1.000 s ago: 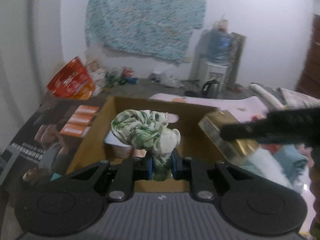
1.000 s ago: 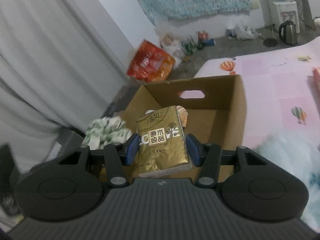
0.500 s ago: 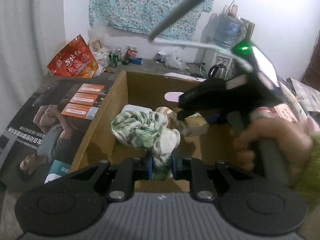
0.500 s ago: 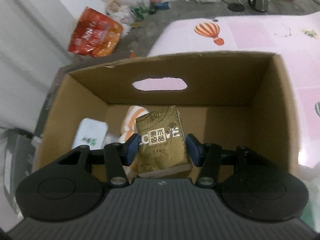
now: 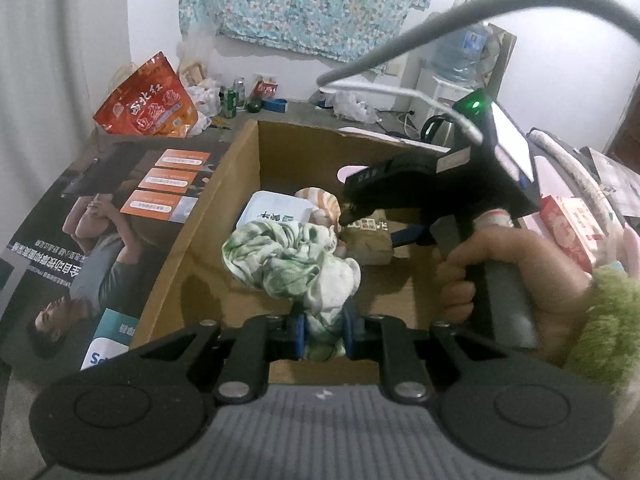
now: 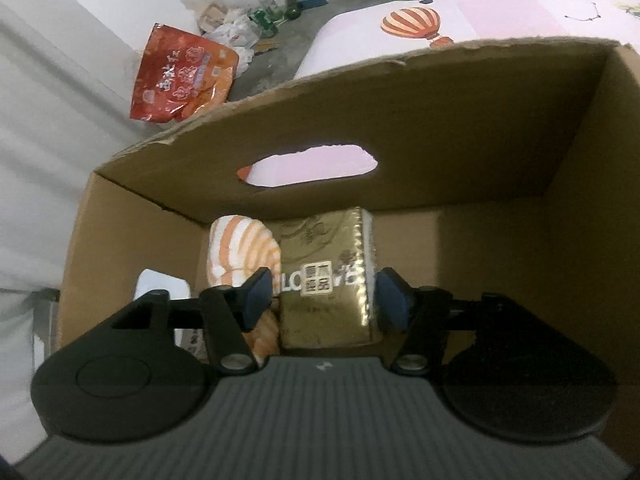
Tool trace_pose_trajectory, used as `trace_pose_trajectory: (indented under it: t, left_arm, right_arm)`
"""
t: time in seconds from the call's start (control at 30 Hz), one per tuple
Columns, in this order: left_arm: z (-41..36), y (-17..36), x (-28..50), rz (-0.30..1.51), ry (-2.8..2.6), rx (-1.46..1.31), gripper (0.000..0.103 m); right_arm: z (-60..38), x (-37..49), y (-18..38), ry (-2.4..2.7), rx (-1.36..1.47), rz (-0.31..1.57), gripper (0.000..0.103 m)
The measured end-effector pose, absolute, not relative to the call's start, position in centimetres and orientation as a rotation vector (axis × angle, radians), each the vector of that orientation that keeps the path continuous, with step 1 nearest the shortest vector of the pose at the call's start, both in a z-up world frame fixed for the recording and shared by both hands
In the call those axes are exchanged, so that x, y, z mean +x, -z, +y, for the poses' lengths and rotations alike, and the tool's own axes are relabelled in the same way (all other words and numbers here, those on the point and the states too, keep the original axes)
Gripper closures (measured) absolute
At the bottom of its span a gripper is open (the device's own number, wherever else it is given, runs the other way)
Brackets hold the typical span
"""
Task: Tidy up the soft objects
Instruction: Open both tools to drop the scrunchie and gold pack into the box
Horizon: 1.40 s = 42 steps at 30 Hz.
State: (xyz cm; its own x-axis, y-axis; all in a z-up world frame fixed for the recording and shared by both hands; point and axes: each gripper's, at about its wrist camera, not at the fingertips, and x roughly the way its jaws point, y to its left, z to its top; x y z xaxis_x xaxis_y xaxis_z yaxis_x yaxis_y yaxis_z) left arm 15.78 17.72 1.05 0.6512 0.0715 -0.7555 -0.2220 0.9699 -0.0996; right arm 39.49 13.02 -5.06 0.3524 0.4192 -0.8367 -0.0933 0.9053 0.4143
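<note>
My left gripper (image 5: 323, 330) is shut on a crumpled green-and-white cloth (image 5: 288, 264) and holds it over the near edge of an open cardboard box (image 5: 240, 160). My right gripper (image 6: 323, 296) is down inside the box (image 6: 460, 128); its blue pads stand apart from the gold tissue pack (image 6: 326, 280), which rests on the box floor between them, so it is open. The pack (image 5: 370, 238) and the right gripper body (image 5: 432, 196) also show in the left wrist view. An orange-striped cloth (image 6: 240, 252) and a white wipes pack (image 5: 274, 210) lie in the box.
A red snack bag (image 5: 150, 106), cans and litter lie on the floor beyond the box. A printed poster (image 5: 120, 216) lies left of it. A pink balloon-print sheet (image 6: 460, 16) covers the surface behind it. A red-and-white carton (image 5: 572, 228) sits at right.
My right gripper has gone down into the box with the gold tissue pack and its jaws have opened off it. My left gripper still holds the cloth at the box's near edge.
</note>
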Motion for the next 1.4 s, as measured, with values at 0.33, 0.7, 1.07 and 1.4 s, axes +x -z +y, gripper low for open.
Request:
trace_pose_trajectory:
  t: [0.33, 0.7, 1.07, 1.4]
  left_arm:
    - [15.9, -1.5, 16.6, 0.880, -0.156, -0.149, 0.084]
    - [12.8, 1.2, 23.8, 1.111, -0.107, -0.106, 0.084]
    - [10.3, 5.4, 29.1, 1.201, -0.163, -0.100, 0.074]
    - [10.0, 2.8, 27.8, 1.104, -0.186, -0.120, 0.030]
  right_arm:
    - [8.2, 36.6, -2.5, -0.526, 0.439, 1.002, 0.029]
    - [-5.5, 25.2, -8.8, -0.679, 0.529, 0.751, 0.023]
    - [-15.6, 18.5, -6.4, -0.549, 0.579, 0.699, 0.022]
    - [-19.5, 16.7, -3.3, -0.490, 0.647, 0.695, 0.022]
